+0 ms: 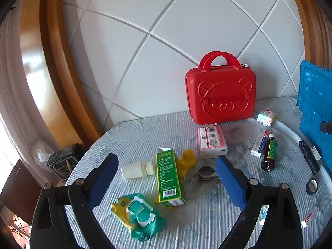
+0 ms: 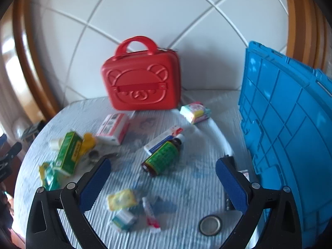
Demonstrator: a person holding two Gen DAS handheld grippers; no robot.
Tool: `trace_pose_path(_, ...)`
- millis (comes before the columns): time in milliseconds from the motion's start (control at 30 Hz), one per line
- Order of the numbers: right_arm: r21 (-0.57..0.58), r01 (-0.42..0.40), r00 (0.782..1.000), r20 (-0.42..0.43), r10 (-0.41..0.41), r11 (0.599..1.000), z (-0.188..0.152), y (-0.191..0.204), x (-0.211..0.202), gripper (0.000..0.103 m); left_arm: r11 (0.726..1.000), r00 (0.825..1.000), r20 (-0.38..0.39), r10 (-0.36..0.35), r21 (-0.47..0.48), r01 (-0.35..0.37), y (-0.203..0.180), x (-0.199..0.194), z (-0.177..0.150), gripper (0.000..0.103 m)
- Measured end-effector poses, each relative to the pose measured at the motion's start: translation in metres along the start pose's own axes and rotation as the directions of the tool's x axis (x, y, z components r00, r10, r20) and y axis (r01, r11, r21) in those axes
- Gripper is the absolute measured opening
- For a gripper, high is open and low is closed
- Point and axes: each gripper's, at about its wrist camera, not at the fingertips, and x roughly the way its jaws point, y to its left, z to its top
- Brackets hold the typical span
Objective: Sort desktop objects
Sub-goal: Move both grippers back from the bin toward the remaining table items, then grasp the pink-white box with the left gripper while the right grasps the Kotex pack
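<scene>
Both tools gape empty — left tool [image 1: 167,183] over a tall green cardboard box [image 1: 168,178] lying flat, long axis pointing toward the wall; right tool [image 2: 162,183] near a brown glass bottle [image 2: 162,155], cap up-right.

Left gripper [image 1: 166,180] spread wide, empty, above table [image 1: 145,130].
Tall green cardboard box [image 1: 169,178] lies between its fingers; red bear-embossed plastic case [image 1: 221,89] stands upright behind.

The worktop [image 1: 145,137] wears a pale blue ribbed cloth. At its back edge a red case [image 1: 221,91] stands upright, and a blue crate [image 2: 290,124] stands at the right edge. Across the middle lie a green carton [image 1: 169,178], a white bottle [image 1: 138,169], a pink-and-white box [image 1: 211,143] and a brown bottle [image 1: 269,154] on its side. A wet-wipe pack [image 1: 139,215] lies near the front left.
</scene>
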Motion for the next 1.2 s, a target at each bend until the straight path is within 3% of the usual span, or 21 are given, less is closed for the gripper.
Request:
trace_pose_path(233, 0.051, 0.079, 0.996, -0.038, -0.077, 0.996, 0.048, -0.029, 0.074, 0.102, 0.994, 0.997, -0.023, -0.074, 0.079, 0.076, -0.041, 0.075, 0.035, 0.096)
trace_pose_path(467, 0.052, 0.108, 0.986, -0.130, -0.100, 0.993, 0.088, -0.060, 0.190, 0.102, 0.986, 0.983, -0.115, -0.145, 0.069, 0.153, -0.075, 0.155, 0.037, 0.096)
trace_pose_path(667, 0.069, 0.163, 0.954, -0.267, -0.139, 0.984, 0.105, -0.098, 0.294, 0.102, 0.984, 0.978, -0.145, -0.149, 0.073, 0.161, -0.081, 0.180, 0.027, 0.096)
trace_pose_path(767, 0.144, 0.182, 0.949, -0.285, -0.135, 0.973, 0.112, -0.109, 0.315, 0.102, 0.984, 0.975, -0.161, -0.151, 0.066, 0.163, -0.083, 0.194, 0.024, 0.096)
trace_pose_path(867, 0.221, 0.243, 0.917, -0.369, -0.150, 0.944, 0.119, -0.120, 0.344, 0.102, 0.984, 0.972, -0.176, -0.153, 0.060, 0.166, -0.085, 0.205, 0.022, 0.096)
trace_pose_path(967, 0.321, 0.278, 0.911, -0.386, -0.143, 0.905, 0.124, -0.129, 0.359, 0.102, 0.983, 0.971, -0.181, -0.159, 0.058, 0.172, -0.086, 0.212, 0.020, 0.096)
trace_pose_path(1100, 0.374, 0.321, 0.875, -0.468, -0.122, 0.870, 0.121, -0.133, 0.388, 0.102, 0.983, 0.969, -0.192, -0.153, 0.071, 0.169, -0.085, 0.224, 0.018, 0.096)
trace_pose_path(1200, 0.340, 0.353, 0.870, -0.462, -0.172, 0.871, 0.121, -0.127, 0.392, 0.102, 0.983, 0.965, -0.207, -0.162, 0.057, 0.177, -0.087, 0.240, 0.021, 0.096)
